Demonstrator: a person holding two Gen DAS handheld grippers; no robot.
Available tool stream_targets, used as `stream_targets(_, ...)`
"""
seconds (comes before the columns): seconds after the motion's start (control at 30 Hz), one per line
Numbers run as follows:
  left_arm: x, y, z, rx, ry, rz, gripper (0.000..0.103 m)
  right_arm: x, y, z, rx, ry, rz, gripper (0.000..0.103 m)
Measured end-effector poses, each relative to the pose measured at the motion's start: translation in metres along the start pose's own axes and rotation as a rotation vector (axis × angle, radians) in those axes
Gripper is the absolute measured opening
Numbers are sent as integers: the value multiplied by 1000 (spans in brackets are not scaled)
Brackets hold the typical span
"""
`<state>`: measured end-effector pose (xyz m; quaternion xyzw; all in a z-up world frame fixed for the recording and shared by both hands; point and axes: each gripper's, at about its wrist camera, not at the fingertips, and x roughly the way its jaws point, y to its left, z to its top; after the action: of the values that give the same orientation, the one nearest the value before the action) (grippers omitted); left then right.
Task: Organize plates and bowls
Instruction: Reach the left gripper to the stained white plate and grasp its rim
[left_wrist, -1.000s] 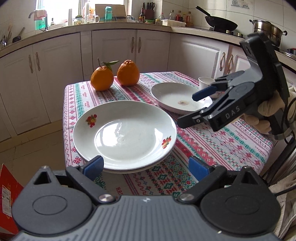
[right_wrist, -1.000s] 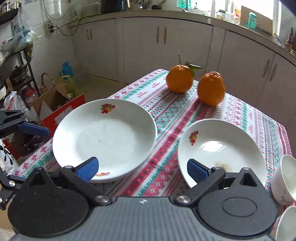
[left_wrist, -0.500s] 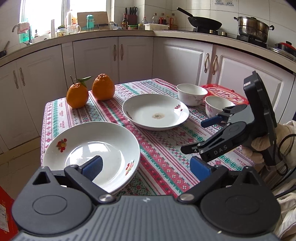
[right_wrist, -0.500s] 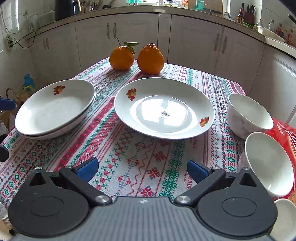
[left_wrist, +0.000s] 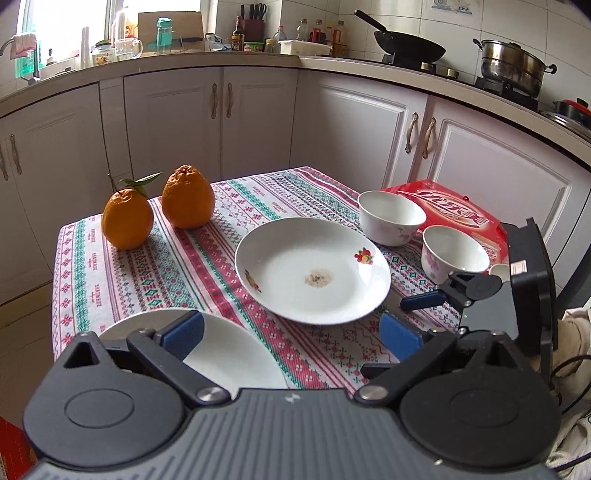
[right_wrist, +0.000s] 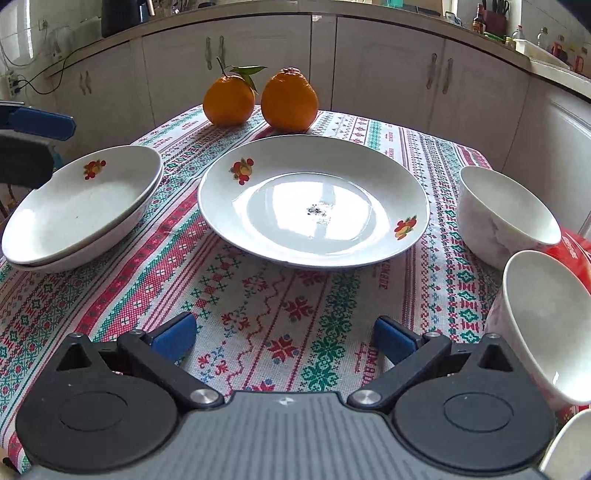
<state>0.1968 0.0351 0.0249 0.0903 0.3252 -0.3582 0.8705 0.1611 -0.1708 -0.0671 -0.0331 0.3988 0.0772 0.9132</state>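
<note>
1. White china, fruit sprigs on its rim: a single plate (right_wrist: 314, 201) lies flat at the middle of the patterned tablecloth (right_wrist: 258, 306), a small speck of residue at its centre.
2. Left of it in the right wrist view, apart from it, a stack of two like plates (right_wrist: 79, 208) sits near the table's edge.
3. On the other side stand two white bowls: the far bowl (right_wrist: 506, 218) is upright on the cloth, and the near bowl (right_wrist: 543, 325) is just beside it, next to a red packet (left_wrist: 450, 210).
4. Behind the single plate, two oranges (right_wrist: 260, 98) stand side by side, one with a leafy stem.
5. The right gripper (right_wrist: 286, 338) hovers low over bare cloth in front of the single plate, its blue pads spread wide and grasping nothing.
6. The left gripper (left_wrist: 291, 332) is above the stack's rim, fingers likewise released and empty.
7. Beyond the table run white kitchen cabinets (left_wrist: 258, 114).
</note>
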Motion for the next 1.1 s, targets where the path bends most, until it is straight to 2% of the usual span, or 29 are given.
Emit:
stream_targets(0.23,45,-4,42,111,37,-14,101,10,-5,10,12,-3,-10,103)
stream_targets(0.47,95,-8,68,184,95,-38,101,19,-12,19,29,-8,-27,103)
stream_targets(0.97,189,14,87,184,272,-82,98,19,-12,17,18,-35,-21,103)
stream_targets(1.1,201,13,88,207,310,-103,90,18,-12,15,19,-47,-24,103)
